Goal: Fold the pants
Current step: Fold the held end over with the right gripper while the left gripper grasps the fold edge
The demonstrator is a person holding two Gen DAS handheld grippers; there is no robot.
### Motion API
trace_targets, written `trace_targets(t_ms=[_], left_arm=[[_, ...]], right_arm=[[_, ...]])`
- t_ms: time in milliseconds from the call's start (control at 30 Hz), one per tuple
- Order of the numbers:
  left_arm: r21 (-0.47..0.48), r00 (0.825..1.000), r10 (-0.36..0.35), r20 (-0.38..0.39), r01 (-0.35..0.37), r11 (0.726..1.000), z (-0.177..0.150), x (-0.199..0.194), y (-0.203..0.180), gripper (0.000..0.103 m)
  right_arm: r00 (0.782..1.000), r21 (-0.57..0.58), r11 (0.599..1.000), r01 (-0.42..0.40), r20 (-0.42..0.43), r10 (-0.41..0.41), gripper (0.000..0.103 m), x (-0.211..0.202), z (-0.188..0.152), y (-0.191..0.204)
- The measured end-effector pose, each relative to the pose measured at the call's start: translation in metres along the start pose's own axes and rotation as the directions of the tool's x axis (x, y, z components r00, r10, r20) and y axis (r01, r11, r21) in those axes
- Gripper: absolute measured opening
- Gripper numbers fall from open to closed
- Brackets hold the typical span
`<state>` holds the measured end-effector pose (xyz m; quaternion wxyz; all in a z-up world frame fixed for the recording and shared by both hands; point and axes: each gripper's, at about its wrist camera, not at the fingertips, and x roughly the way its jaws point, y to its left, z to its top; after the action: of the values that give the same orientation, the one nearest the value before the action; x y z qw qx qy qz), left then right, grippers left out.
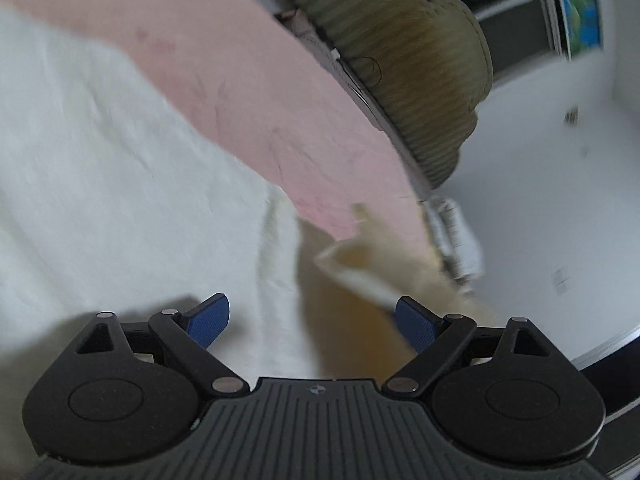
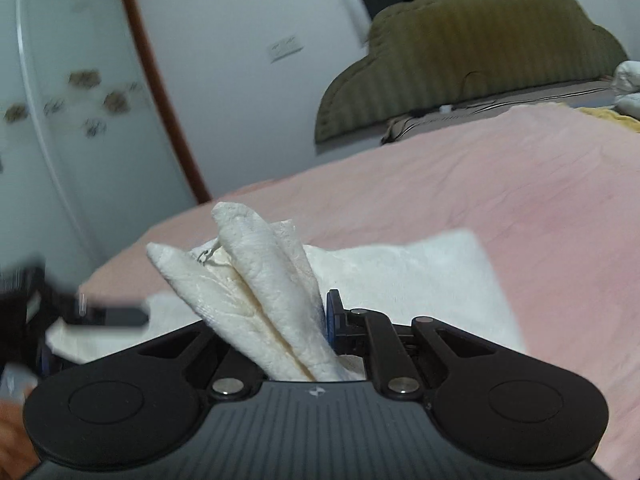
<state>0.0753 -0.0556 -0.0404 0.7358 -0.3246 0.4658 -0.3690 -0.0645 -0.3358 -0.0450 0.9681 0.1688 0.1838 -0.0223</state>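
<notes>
left wrist view: the picture is tilted and blurred. the left gripper [image 1: 313, 322] sits at the bottom centre, its jaws spread wide with nothing between them, the blue pads [image 1: 210, 318] well apart. under and ahead of it the white pants [image 1: 120, 184] fill the left half of the frame, lying on the pink bed cover [image 1: 248, 92], which runs as a band from upper left to lower right. a lifted, cream-coloured fold of the pants rises near the right pad at lower centre-right. along the top and upper right runs the olive headboard [image 1: 408, 60], ribbed and scalloped. a white wall [image 1: 552, 184] fills the right side, with a colourful picture [image 1: 578, 4] in the top right corner.

right wrist view: the right gripper [image 2: 320, 332] at the bottom centre is clenched on a bunched edge of the pants [image 2: 256, 280], whose folds stand up from between the jaws at the centre. the rest of the pants lies flat on the bed cover [image 2: 500, 184], spreading right of centre. the left gripper [image 2: 80, 316] shows as a dark blur at the left edge. the headboard [image 2: 472, 48] stands at the upper right, a white wall [image 2: 240, 80] at the upper centre, and a pale door with brown flower marks [image 2: 72, 112] at the left.
</notes>
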Motion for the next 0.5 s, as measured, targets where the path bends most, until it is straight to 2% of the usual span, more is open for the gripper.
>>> trace_targets(t_ms=[100,233,333,433,467,500], left_arm=[[-0.126,0.993,-0.108,-0.043,0.101,0.987,0.007,0.012,0.01,0.1],[-0.232,0.983,-0.158,-0.095,0.133,0.964,0.01,0.035,0.015,0.101],[-0.273,0.983,-0.151,-0.108,0.117,0.955,0.011,0.047,0.017,0.101],[-0.307,0.987,-0.121,-0.105,0.083,0.948,0.02,0.054,0.021,0.101],[-0.31,0.989,-0.108,-0.103,0.071,0.948,0.023,0.054,0.022,0.098],[-0.308,0.991,-0.086,-0.1,0.051,0.95,0.027,0.051,0.024,0.089]], right_arm=[[1.0,-0.039,0.999,-0.007,-0.005,0.007,0.009,-0.002,-0.007,0.012],[1.0,-0.067,0.998,-0.01,0.004,0.011,0.009,-0.007,-0.014,0.027],[1.0,-0.089,0.996,-0.021,0.002,0.021,0.009,-0.006,-0.017,0.037],[1.0,-0.185,0.983,-0.014,-0.004,0.014,0.009,-0.005,-0.021,0.052],[1.0,-0.23,0.973,-0.008,-0.001,0.008,0.009,-0.004,-0.023,0.059],[1.0,-0.275,0.961,0.0,0.003,0.001,0.01,-0.004,-0.025,0.065]])
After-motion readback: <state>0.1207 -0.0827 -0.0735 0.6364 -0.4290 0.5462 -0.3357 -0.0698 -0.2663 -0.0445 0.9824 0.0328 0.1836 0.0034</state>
